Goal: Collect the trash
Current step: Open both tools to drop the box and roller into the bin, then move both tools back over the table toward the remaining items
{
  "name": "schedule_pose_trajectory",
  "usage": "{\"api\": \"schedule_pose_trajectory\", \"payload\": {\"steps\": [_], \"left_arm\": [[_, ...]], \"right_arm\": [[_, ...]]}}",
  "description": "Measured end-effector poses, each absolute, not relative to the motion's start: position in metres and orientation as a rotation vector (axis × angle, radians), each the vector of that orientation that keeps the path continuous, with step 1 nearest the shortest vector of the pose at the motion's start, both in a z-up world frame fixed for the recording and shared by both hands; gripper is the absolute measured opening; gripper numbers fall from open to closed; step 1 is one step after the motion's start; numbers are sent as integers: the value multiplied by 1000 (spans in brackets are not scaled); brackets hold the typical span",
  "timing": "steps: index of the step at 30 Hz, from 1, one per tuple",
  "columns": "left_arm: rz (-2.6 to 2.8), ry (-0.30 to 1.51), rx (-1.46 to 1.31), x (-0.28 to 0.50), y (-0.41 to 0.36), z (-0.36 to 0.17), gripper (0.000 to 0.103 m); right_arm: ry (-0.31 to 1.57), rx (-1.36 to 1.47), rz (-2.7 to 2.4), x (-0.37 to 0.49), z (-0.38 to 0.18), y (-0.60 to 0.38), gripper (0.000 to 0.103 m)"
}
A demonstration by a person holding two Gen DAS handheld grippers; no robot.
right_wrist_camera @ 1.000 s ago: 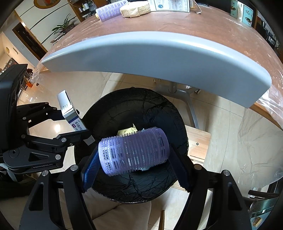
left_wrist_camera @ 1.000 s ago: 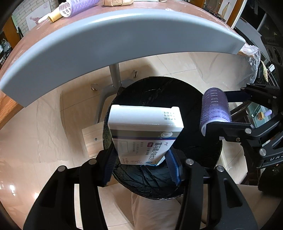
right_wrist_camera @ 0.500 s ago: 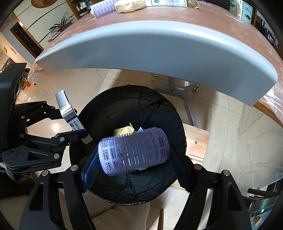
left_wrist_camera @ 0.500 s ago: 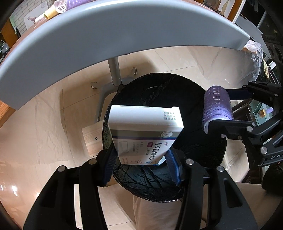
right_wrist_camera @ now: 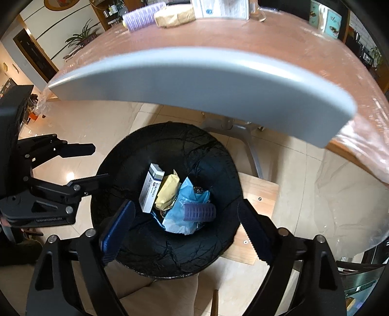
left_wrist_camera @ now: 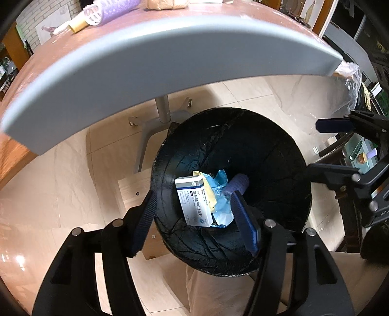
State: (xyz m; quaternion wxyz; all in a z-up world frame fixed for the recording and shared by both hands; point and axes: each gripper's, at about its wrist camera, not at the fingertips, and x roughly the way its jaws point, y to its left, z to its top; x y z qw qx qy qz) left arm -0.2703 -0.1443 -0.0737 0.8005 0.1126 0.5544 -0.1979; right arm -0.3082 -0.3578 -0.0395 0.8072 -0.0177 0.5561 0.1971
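Glossy beige floor (left_wrist_camera: 73, 175); table (right_wrist_camera: 218, 41) (grey-edged).

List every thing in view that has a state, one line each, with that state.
left gripper: jaws opening, nothing between them
right gripper: jaws opening, nothing between them
medicine box: lying in the bin
purple hair roller: lying in the bin on blue wrapper
bin: open, black liner, some trash at the bottom
second roller: on the table
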Motion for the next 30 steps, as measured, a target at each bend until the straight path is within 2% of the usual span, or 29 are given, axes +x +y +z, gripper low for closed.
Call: {"api": "schedule_pose_trajectory", "payload": {"steps": [5, 6, 9, 11, 12, 14, 23, 30], "left_arm": [[-466, 1125, 184, -279, -129, -36, 63], [-481, 1102, 173, -282, -128, -27, 64], [-517, 972, 146, -287, -123, 15, 81], [-504, 858, 135, -284, -116, 43, 100], [-489, 818, 130, -280, -113, 51, 102], [-448, 758, 114, -265, -106, 66, 102], [-386, 785, 106, -177, -86, 62, 101], [-404, 840, 142, -129, -79, 45, 101]], "right_arm": [[1071, -7, 426, -321, 13, -371, 86], [1029, 3, 433, -323, 27, -373, 89], [859, -1, 426, -329, 75, -375, 98], [730, -12, 405, -328, 102, -375, 99], [651, -9, 389, -326, 115, -376, 99], [583, 17, 371, -313, 129, -375, 99], [687, -3, 317, -217, 130, -356, 99], [744, -20, 282, -166, 107, -346, 99]]}}
